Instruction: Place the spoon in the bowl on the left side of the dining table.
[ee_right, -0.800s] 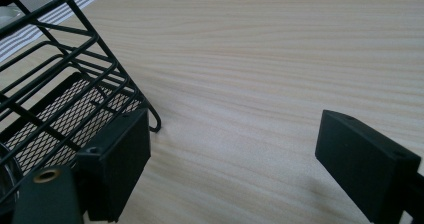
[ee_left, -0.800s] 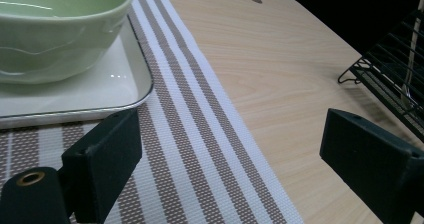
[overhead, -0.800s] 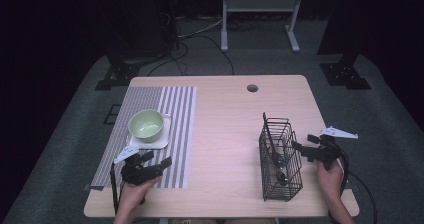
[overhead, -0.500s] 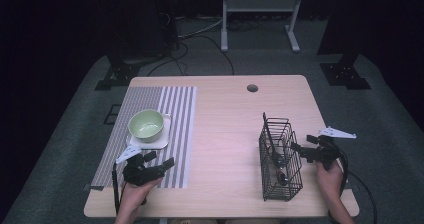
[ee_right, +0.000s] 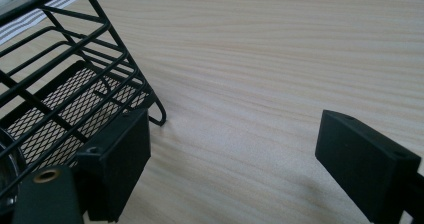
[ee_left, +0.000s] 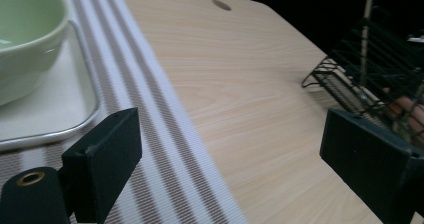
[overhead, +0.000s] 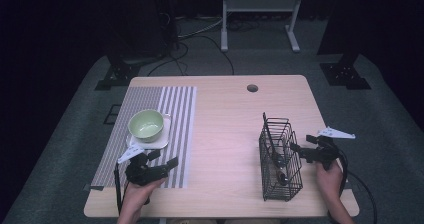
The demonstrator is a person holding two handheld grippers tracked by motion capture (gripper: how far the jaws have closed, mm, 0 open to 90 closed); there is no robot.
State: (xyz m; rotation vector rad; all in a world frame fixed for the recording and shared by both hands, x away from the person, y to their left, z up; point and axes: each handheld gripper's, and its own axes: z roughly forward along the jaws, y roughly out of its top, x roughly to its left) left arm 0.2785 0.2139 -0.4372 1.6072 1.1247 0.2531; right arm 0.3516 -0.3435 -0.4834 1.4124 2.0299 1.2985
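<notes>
A pale green bowl (overhead: 146,124) sits on a white square plate (overhead: 161,142) on a grey striped placemat (overhead: 175,109) at the table's left. My left gripper (overhead: 164,159) lies just in front of the plate, over the mat, and is open with nothing between its jaws; the left gripper view has the bowl (ee_left: 25,34) at upper left. A black wire basket (overhead: 280,154) stands at the right with some utensils inside. My right gripper (overhead: 298,152) is open just to the right of the basket, low over the wood, with the basket's corner (ee_right: 60,84) beside its left jaw.
The wooden table (overhead: 225,124) has a round cable hole (overhead: 252,88) near its far edge. A thin handle (ee_left: 367,14) sticks up from the basket. Beyond the table are a dark carpet, cables and a white stand (overhead: 260,4).
</notes>
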